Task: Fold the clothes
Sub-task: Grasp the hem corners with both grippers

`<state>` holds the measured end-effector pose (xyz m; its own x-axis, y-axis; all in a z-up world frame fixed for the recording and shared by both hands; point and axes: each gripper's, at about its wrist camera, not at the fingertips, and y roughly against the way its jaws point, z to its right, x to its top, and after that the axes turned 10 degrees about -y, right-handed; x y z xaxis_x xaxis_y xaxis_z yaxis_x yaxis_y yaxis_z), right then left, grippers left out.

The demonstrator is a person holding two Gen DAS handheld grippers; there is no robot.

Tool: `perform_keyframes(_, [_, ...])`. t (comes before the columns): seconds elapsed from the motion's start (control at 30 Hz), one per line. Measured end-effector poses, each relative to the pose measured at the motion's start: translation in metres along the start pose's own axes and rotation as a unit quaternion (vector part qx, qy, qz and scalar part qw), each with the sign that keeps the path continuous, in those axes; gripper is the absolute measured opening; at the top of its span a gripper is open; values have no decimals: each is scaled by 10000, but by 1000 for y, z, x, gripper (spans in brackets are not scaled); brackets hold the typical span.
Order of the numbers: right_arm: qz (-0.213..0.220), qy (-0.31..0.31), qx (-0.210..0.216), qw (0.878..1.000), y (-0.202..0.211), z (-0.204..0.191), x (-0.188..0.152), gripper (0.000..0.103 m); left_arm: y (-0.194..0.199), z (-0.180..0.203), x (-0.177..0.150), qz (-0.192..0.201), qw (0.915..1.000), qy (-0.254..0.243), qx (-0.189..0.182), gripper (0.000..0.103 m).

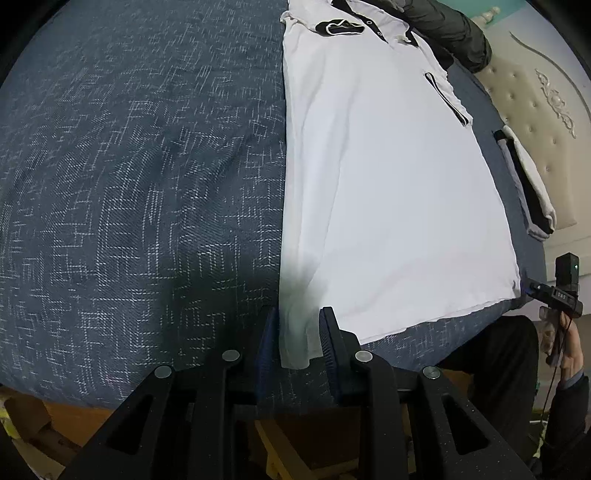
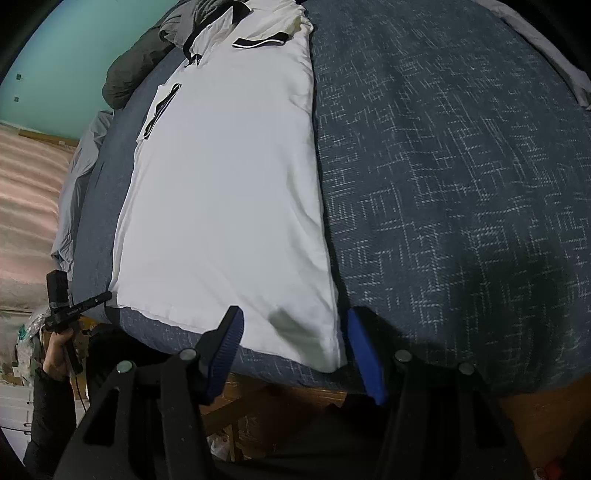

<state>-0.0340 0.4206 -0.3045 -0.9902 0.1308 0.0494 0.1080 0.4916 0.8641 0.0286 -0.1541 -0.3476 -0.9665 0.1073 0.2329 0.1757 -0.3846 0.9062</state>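
Observation:
A white polo shirt (image 1: 388, 177) with black trim lies flat on the blue-grey bed cover (image 1: 129, 184), its sides folded in, collar at the far end. My left gripper (image 1: 297, 332) has the shirt's near left hem corner between its blue pads, which stand a little apart around the cloth. In the right wrist view the shirt (image 2: 225, 184) lies the same way. My right gripper (image 2: 295, 332) is open wide, its pads on either side of the near right hem corner, not touching it.
A dark green jacket (image 1: 454, 33) lies beyond the collar. A folded white-and-black garment (image 1: 528, 184) lies by the padded headboard (image 1: 535, 92). The bed's wooden edge (image 2: 280, 391) is just below the grippers. A pink blanket (image 2: 26, 206) is at the left.

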Motion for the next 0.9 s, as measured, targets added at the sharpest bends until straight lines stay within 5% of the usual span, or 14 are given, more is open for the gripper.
perform_keyframes(0.27, [-61,-105,7,9999,-6,2,-1,59,-4,2,-1,-8,9999,-126,-21,26])
perform_keyframes(0.47, [-20,-53,-3,10000,-7,0,-3,56,-4,4,-2,-15,9996,-272,-80,9])
perform_keyframes(0.63, [-81,130,-94,9998,-9,-2,-7,17,4,2,-3,78,9994,-320,-110,4])
perform_keyframes(0.9, [142,318,170,9992,13,-9,-11,4,40,4,-6,401,9982,-408,-158,4])
